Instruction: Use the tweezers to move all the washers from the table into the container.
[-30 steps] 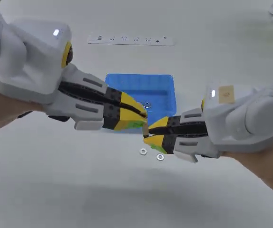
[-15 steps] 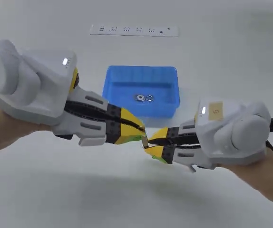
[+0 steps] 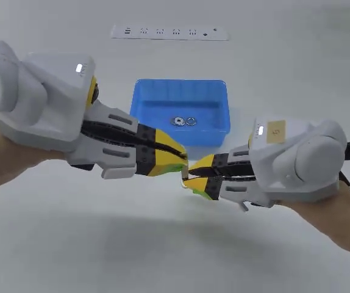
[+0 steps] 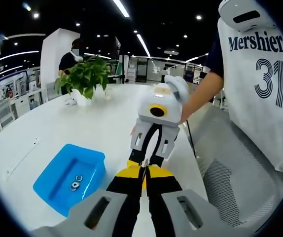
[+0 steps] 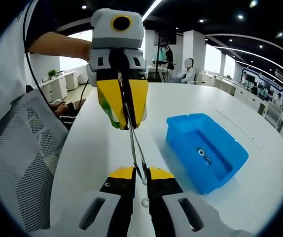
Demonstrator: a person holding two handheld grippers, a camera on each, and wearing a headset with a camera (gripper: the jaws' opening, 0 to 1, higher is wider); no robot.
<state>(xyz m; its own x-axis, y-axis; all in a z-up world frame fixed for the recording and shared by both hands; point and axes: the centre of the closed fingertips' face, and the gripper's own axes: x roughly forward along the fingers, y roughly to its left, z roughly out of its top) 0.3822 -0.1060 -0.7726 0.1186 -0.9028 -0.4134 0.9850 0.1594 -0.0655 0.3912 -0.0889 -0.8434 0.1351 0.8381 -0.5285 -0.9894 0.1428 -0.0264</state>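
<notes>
1. Worktop (image 3: pixel 53 244), white, seen from above in the head view. Two hand-held grippers meet tip to tip over its middle.
2. The left tool (image 3: pixel 183 161) reaches in from the left. Its yellow jaws are pressed together on one end of the tweezers (image 5: pixel 135 148).
3. The right tool (image 3: pixel 187 179) reaches in from the right. Its jaws are closed on the other end of the same tweezers, so the thin metal piece bridges the two tools.
4. In the right gripper view the tweezers show as two slim metal arms. They run from the left tool's jaws down into the narrow gap of the right tool's jaws. Whether the tweezers' tips hold anything cannot be told.
5. The container (image 3: pixel 211 110), a shallow blue tray, sits on the worktop just beyond the tool tips, apart from them.
6. Two washers (image 3: pixel 184 121) lie side by side near the middle of the container's floor.
7. A loose washer (image 5: pixel 145 202) lies on the worktop outside the container. In the right gripper view it sits just past the lower end of the tweezers.
8. A white power strip (image 3: pixel 169 32) lies flat on the far side of the worktop, well beyond the container.
9. In the left gripper view a potted plant (image 4: pixel 85 79) stands far off on the worktop.
</notes>
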